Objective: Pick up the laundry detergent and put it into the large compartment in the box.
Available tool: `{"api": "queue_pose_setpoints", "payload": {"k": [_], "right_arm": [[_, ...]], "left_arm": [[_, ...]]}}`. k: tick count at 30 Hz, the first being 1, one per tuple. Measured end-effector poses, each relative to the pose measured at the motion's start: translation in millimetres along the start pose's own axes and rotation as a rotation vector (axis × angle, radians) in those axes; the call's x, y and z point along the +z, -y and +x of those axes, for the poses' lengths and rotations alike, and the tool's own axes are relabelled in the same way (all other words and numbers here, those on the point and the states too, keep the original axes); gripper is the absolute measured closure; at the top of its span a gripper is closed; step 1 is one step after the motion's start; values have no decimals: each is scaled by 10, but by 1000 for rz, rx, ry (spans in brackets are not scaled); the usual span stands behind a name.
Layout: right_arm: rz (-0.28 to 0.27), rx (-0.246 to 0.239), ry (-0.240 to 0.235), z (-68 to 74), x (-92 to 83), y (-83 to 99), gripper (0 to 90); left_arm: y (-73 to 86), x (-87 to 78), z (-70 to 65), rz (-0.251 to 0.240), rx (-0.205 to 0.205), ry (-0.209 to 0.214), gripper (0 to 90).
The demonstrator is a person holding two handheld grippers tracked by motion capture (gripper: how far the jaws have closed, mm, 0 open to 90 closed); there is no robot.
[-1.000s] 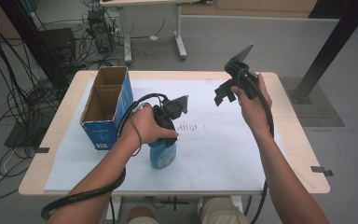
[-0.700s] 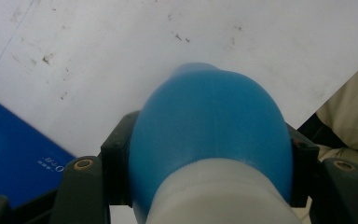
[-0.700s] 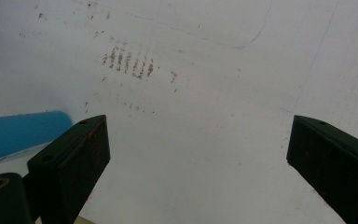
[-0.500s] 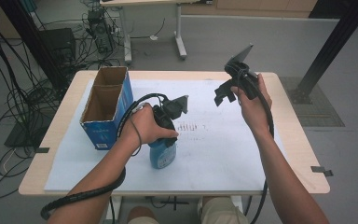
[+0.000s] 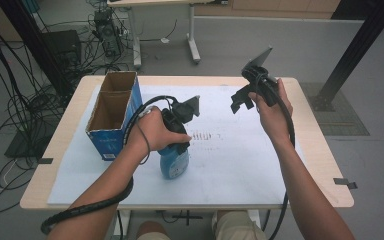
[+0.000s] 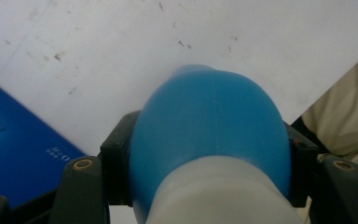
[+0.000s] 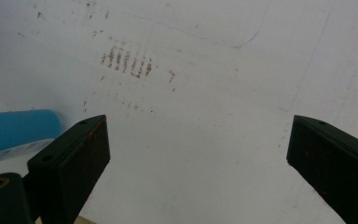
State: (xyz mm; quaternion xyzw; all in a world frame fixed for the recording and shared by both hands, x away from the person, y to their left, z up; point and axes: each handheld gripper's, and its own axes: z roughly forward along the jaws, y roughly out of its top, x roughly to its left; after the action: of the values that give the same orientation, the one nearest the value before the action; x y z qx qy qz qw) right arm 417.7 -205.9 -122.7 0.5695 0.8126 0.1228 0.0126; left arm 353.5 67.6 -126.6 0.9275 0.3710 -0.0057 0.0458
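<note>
A blue bottle (image 5: 174, 162) with a pale top stands upright near the front middle of the white sheet (image 5: 230, 165). My left gripper (image 5: 176, 149) points down and is shut on its upper part. In the left gripper view the black pads (image 6: 116, 172) press both sides of the bottle (image 6: 209, 121). My right gripper (image 5: 240, 100) hangs above the right half of the table, open and with nothing in it. In the right gripper view its jaws (image 7: 198, 154) stand wide apart over bare paper, with the bottle (image 7: 14, 130) at the left edge.
An open blue cardboard box (image 5: 111, 112) stands at the left, close beside the left hand, and its wall (image 6: 14, 154) is in the left gripper view. Reddish smudges (image 5: 205, 136) mark the sheet's middle. Cables trail off the table's front edge.
The left hand has risen a little with the bottle in its grip. The right hand has stayed where it was.
</note>
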Motion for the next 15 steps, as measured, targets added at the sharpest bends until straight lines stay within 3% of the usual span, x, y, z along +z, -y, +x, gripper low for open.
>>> {"api": "queue_pose_setpoints", "payload": {"k": [3, 4, 8, 15], "right_arm": [[-2, -1, 0, -3, -5, 6, 55], [-3, 0, 3, -2, -16, 13, 55], [-6, 3, 3, -11, -46, 23, 55], [-10, -13, 11, 48, -95, 19, 55]], "left_arm": [[-14, -179, 13, -8, -17, -5, 377], [-37, -366, 21, -12, -33, -19, 378], [-90, -767, 66, -18, -64, -43, 377], [-161, -1519, 225, -40, -150, -46, 377]]}}
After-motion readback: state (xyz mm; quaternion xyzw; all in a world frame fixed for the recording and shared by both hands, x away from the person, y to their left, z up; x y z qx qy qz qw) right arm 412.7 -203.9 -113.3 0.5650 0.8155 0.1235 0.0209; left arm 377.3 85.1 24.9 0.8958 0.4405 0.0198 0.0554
